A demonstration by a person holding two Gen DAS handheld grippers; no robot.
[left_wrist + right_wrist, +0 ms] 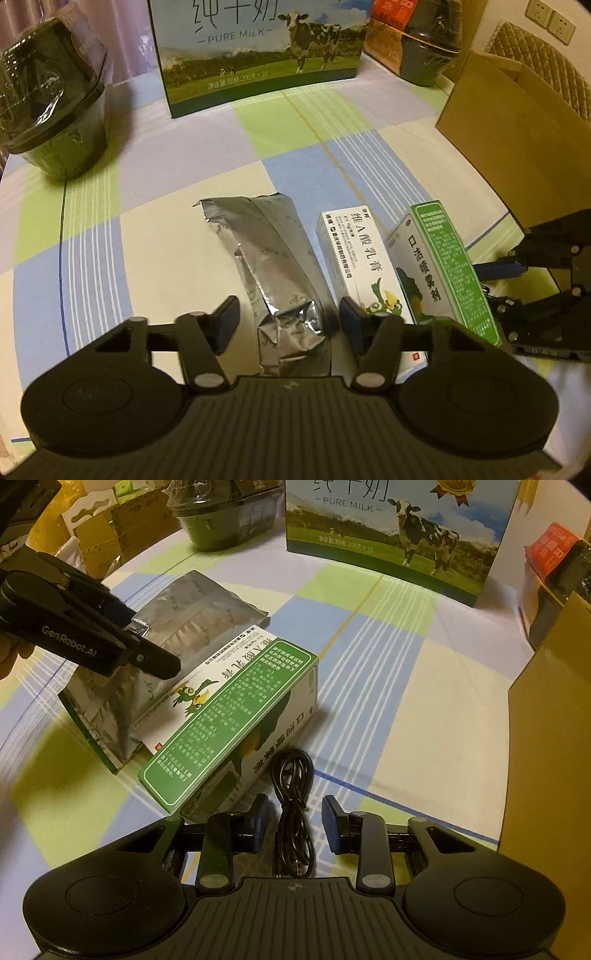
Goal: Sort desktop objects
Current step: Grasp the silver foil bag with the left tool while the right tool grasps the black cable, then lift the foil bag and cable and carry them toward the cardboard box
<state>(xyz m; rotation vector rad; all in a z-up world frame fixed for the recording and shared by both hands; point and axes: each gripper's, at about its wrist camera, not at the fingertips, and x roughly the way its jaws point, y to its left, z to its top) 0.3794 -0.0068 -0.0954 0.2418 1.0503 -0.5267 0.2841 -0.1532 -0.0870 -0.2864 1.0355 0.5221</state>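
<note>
Foil pouch [275, 266] between left tool [288, 317] pads.

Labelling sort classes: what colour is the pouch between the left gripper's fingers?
Silver-grey foil pouch with a faint small print; clearest in the left wrist view.

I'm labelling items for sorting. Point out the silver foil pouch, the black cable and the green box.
silver foil pouch [273, 258], left wrist view, mid body.
black cable [293, 805], right wrist view, coiled middle.
green box [221, 723], right wrist view, green printed face.

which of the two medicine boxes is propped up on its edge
The green-sided spray box, nearest the black cable. It tilts on its long edge, while the white cream box beside it lies flat.
</note>
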